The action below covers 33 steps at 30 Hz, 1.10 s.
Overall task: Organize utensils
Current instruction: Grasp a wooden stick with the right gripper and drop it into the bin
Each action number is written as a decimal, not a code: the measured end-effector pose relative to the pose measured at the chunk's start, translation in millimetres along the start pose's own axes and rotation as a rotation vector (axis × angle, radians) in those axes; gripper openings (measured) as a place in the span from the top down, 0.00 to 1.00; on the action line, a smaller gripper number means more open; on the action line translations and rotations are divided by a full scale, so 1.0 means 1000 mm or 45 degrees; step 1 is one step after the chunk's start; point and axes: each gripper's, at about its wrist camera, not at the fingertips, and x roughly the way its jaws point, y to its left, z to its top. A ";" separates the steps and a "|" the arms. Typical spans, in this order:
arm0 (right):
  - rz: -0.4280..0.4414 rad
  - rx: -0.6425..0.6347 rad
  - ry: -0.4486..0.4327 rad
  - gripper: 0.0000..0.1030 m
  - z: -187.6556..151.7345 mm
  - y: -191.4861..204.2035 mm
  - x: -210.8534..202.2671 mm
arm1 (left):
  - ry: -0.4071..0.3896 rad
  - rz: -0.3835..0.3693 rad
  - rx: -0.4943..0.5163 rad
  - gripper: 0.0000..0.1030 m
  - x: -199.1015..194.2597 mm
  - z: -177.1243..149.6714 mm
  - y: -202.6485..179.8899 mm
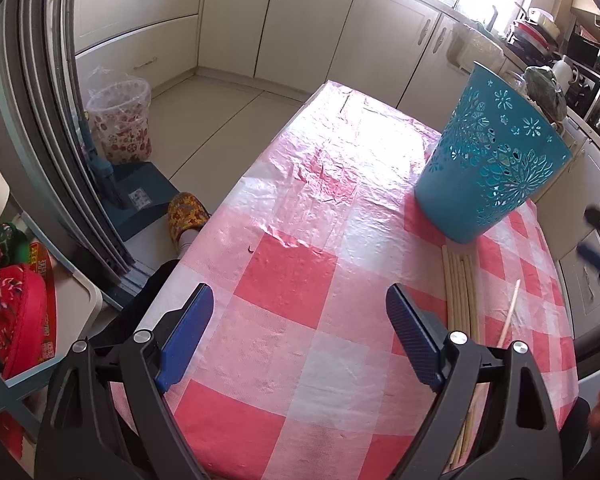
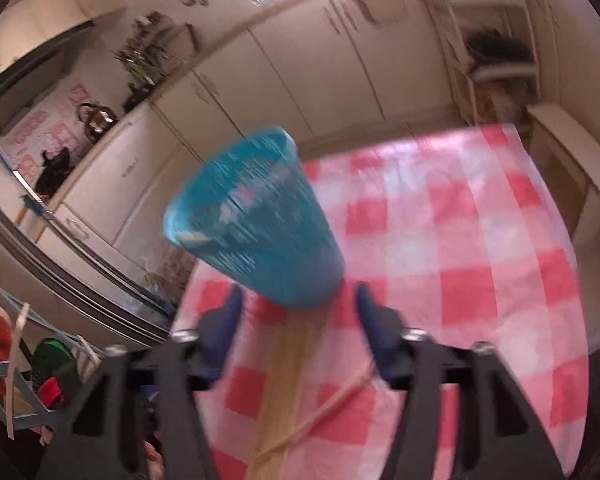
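Note:
A teal perforated plastic holder (image 1: pixel 488 160) stands on the red-and-white checked table (image 1: pixel 300 280), at its right side. A bundle of pale wooden chopsticks (image 1: pixel 460 284) lies in front of it, with one loose chopstick (image 1: pixel 510 312) beside it. My left gripper (image 1: pixel 300 320) is open and empty over the table's near left part. The right wrist view is blurred: the holder (image 2: pixel 256 216) is straight ahead, the chopsticks (image 2: pixel 288 380) lie below it. My right gripper (image 2: pixel 298 308) is open and empty above the chopsticks. It shows at the right edge of the left wrist view (image 1: pixel 598 240).
A bin with a flowered liner (image 1: pixel 120 120) stands on the floor at the left by a sliding door. Cream kitchen cabinets (image 1: pixel 300 20) run along the far wall. A cluttered counter (image 1: pixel 560 52) is beyond the holder. A slippered foot (image 1: pixel 186 212) is by the table's left edge.

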 end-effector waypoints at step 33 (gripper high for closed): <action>-0.008 -0.278 -0.039 0.94 -0.026 0.010 -0.027 | 0.022 -0.012 0.002 0.15 0.009 -0.009 -0.001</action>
